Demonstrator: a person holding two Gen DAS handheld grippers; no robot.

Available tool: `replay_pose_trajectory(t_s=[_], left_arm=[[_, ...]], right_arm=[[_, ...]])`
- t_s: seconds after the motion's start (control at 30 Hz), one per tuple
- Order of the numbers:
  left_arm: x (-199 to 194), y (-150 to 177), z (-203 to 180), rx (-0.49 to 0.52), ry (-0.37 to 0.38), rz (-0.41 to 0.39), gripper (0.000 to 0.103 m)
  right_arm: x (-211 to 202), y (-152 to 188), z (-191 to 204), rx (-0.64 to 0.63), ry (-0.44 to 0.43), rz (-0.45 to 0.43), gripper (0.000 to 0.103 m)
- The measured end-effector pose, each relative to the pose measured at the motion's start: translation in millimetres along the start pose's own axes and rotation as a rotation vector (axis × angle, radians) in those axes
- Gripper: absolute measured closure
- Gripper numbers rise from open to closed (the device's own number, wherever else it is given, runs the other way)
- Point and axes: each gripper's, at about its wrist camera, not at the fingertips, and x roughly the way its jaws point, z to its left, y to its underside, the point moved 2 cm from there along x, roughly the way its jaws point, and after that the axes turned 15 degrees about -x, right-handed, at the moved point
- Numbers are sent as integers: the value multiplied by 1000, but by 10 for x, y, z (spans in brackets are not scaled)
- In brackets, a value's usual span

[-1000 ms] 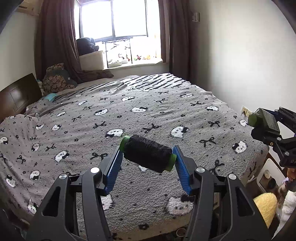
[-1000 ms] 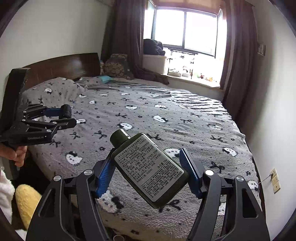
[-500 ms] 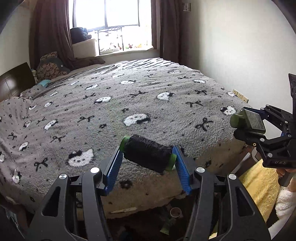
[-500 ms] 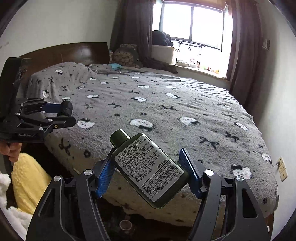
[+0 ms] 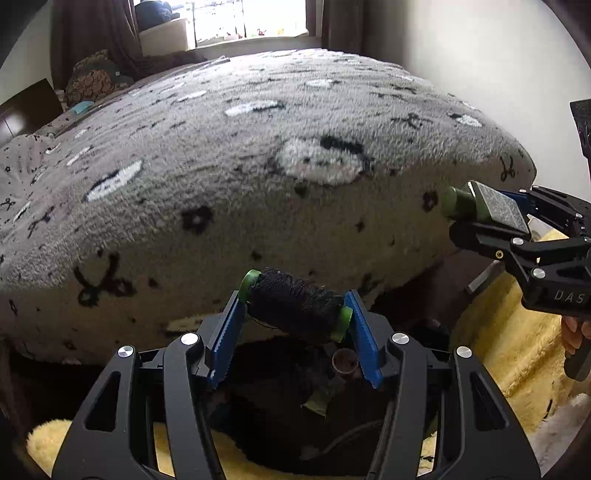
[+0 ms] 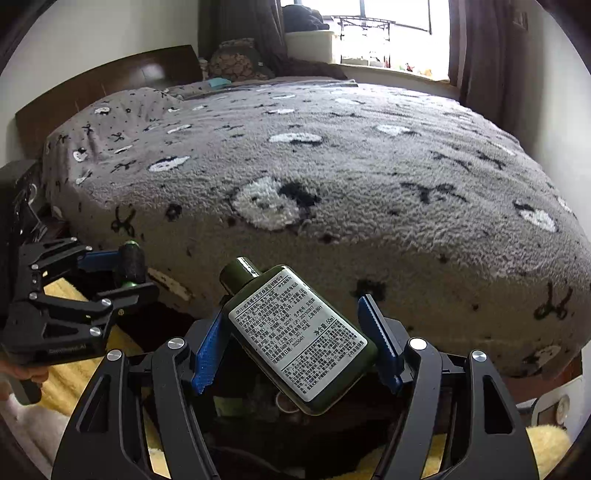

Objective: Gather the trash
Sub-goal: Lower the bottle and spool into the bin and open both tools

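Nearest, clamped end to end between the blue ridged pads of the left gripper (image 5: 293,308): a spool of black thread on a green plastic core (image 5: 295,304). Likewise gripped by its sides in the right gripper (image 6: 291,332): a dark green flat plastic bottle with a white printed label (image 6: 299,332), cap tilted up-left. Both now far lower than a second ago, level with the foot edge of the bed instead of above it. Below the jaws, newly in view: a dark opening (image 5: 295,406) holding what may be a small brown cup (image 5: 344,362), edged by yellow fluffy fabric (image 5: 509,332). Beyond: grey fleece bedspread with white cat faces and black bows (image 5: 258,166), filling more of each frame; wooden headboard (image 6: 110,77) and bright window (image 6: 388,33) pushed to the top.
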Motion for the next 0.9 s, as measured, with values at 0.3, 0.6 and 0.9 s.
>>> replay_pose_trajectory(t_s=[0.3, 0.6, 0.9], left_arm=[[699, 440, 219, -65, -33, 195, 50], [1057, 723, 193, -62, -6, 351, 50], [1220, 948, 182, -105, 65, 474, 50]], right_arm=[[538, 351, 63, 53, -58, 148, 34], [927, 644, 98, 120, -147, 269, 34], [1062, 786, 141, 151, -192, 333, 34]])
